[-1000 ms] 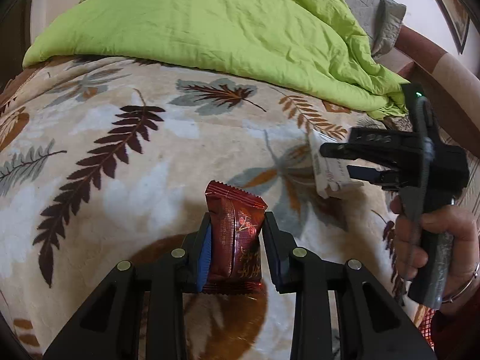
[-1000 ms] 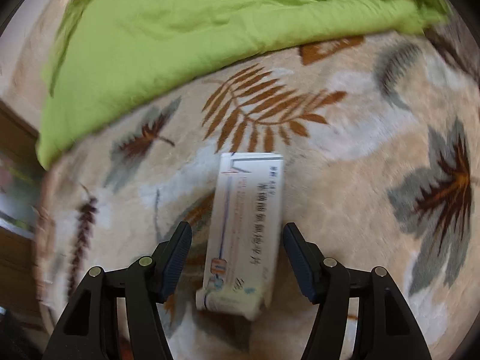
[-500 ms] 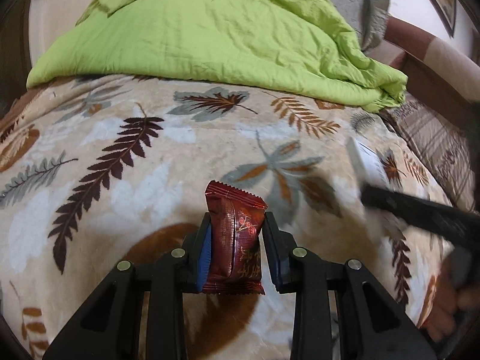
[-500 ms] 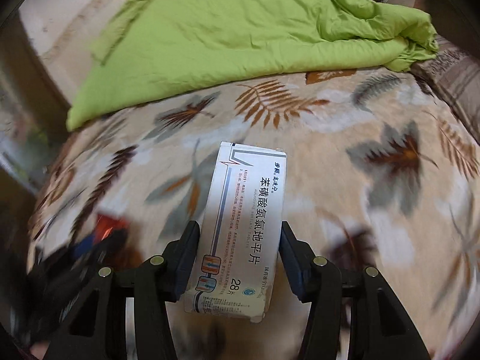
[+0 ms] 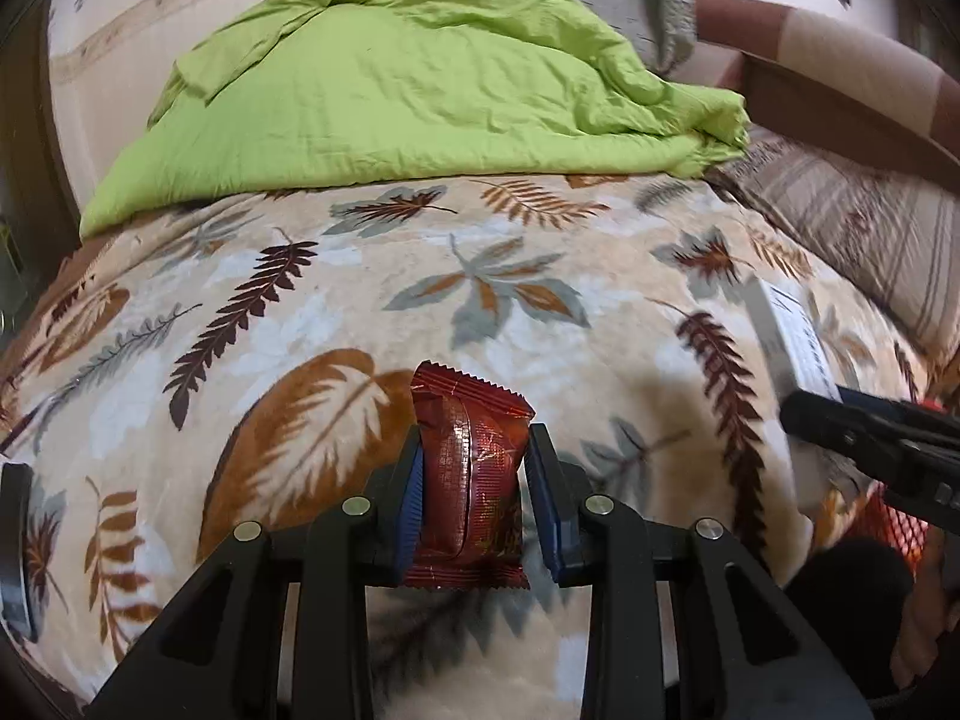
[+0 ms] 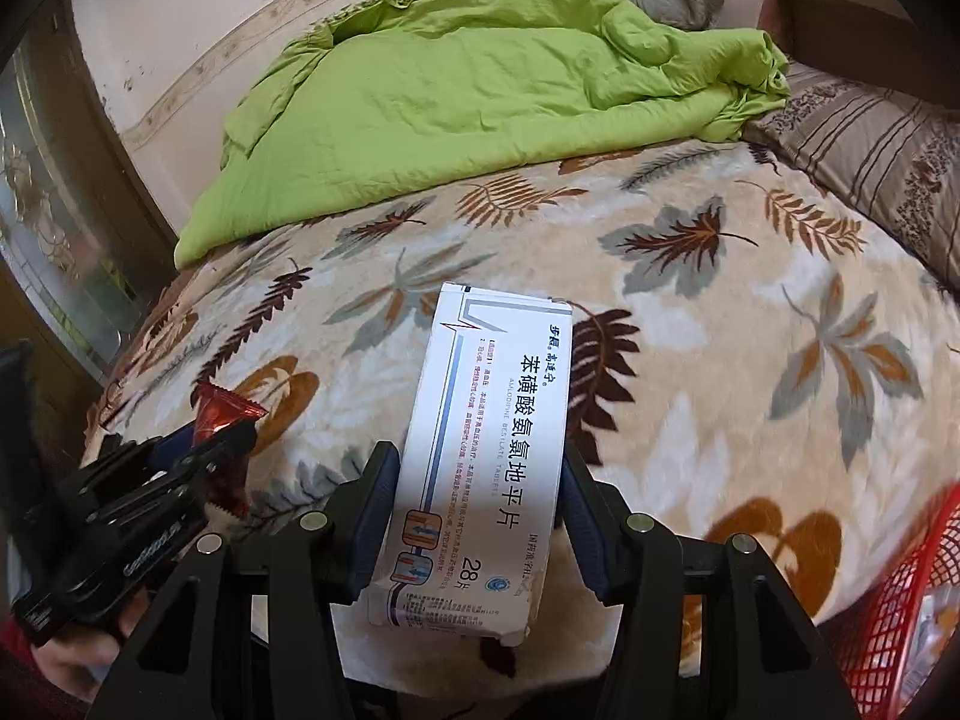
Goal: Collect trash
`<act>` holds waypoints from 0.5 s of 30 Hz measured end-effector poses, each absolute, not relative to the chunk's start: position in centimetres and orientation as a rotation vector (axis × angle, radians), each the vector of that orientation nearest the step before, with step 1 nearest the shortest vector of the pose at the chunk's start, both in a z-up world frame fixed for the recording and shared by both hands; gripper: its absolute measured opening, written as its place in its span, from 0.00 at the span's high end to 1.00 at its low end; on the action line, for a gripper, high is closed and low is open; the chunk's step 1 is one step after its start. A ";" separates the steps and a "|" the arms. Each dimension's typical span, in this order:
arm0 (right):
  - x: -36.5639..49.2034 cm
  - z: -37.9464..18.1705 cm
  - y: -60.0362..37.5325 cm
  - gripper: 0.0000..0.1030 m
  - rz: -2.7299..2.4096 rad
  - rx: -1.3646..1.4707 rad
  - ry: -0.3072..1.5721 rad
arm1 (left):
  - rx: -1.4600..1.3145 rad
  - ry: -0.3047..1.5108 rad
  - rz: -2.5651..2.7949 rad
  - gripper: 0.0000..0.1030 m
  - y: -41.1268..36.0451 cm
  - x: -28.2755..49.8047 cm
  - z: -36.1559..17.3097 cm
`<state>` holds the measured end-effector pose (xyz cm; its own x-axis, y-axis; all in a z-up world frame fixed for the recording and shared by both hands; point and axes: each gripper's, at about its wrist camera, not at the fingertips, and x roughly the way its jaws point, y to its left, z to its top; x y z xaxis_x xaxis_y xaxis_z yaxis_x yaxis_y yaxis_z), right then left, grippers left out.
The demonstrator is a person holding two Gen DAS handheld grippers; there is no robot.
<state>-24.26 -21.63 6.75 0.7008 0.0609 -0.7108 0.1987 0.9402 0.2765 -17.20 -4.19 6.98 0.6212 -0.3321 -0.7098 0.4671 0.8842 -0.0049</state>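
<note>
Both pieces of trash are now lifted clear of the leaf-print bed (image 6: 750, 360): the right tool (image 6: 477, 516), newly clamped on the white medicine box (image 6: 486, 462), nears the red basket (image 6: 906, 594); the left tool (image 5: 471, 498) still pinches the red wrapper (image 5: 471, 474).

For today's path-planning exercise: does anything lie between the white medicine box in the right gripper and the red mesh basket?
Nothing visible does. The white medicine box is clamped in the right gripper; the red mesh basket sits at lower right, with only bare leaf-print blanket between them.
</note>
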 end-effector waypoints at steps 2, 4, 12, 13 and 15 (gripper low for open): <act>-24.8 6.7 -21.2 0.45 -0.067 0.332 0.785 | 0.202 0.765 -0.467 0.70 -4.4 -18.3 7.0; -25.3 6.5 -20.8 0.45 -0.065 0.310 0.773 | 0.212 0.755 -0.463 0.70 -4.5 -19.1 7.0; -25.7 5.9 -21.2 0.45 -0.047 0.330 0.757 | 0.249 0.749 -0.455 0.70 -4.9 -19.9 6.6; -25.6 5.8 -21.2 0.45 -0.045 0.330 0.759 | 0.251 0.748 -0.455 0.70 -4.9 -19.9 6.6; -25.6 5.7 -21.0 0.45 -0.044 0.322 0.763 | 0.251 0.753 -0.454 0.70 -4.9 -19.9 6.5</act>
